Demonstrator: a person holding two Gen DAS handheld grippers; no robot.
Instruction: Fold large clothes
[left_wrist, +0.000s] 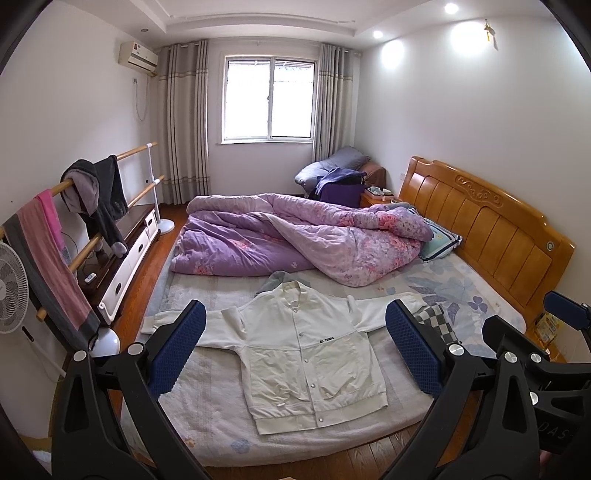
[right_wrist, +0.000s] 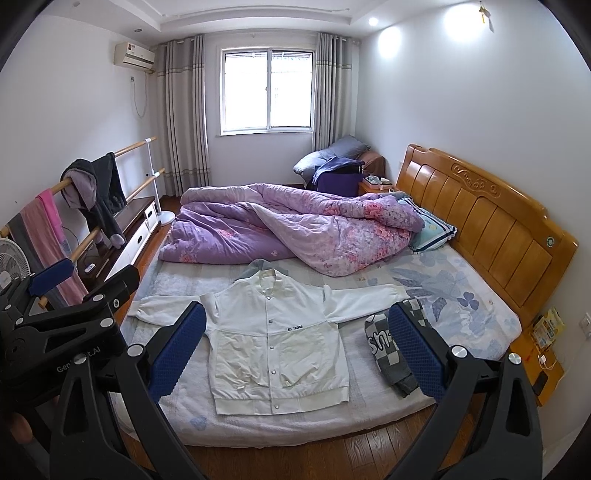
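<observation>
1. Jacket (left_wrist: 306, 354), white with a snap-button front, lies face up and spread flat on the near part of the bed (left_wrist: 207, 391), lower centre of both views, hem toward the cameras and sleeves stretched out to either side.
2. Its left-of-frame sleeve cuff is partly hidden behind a blue finger pad in the left wrist view; the other sleeve runs toward a checkered garment (right_wrist: 391, 350).
3. That checkered garment sits folded just beside the jacket on the right; its printed lettering is cut off by a gripper finger and cannot be read in full.
4. A grey piece of clothing (right_wrist: 260, 266) peeks out from behind the jacket collar, mostly covered.
5. Left hand-held gripper (left_wrist: 295, 350) hovers above the bed with its fingers spread wide, holding nothing.
6. Right hand-held gripper (right_wrist: 297, 350) is likewise wide apart and holds nothing; each gripper shows only partly at the edge of the other's view.
7. Beyond the jacket, a rumpled purple floral quilt (left_wrist: 295, 236) fills the middle of the bed, covering part of a pillow (left_wrist: 441, 240) by the wooden headboard (left_wrist: 487, 225).
8. At the left of frame, a rail (right_wrist: 92, 214) carries a dark coat and a pink-striped cloth; a fan (left_wrist: 13, 288) is cut off by the edge.
</observation>
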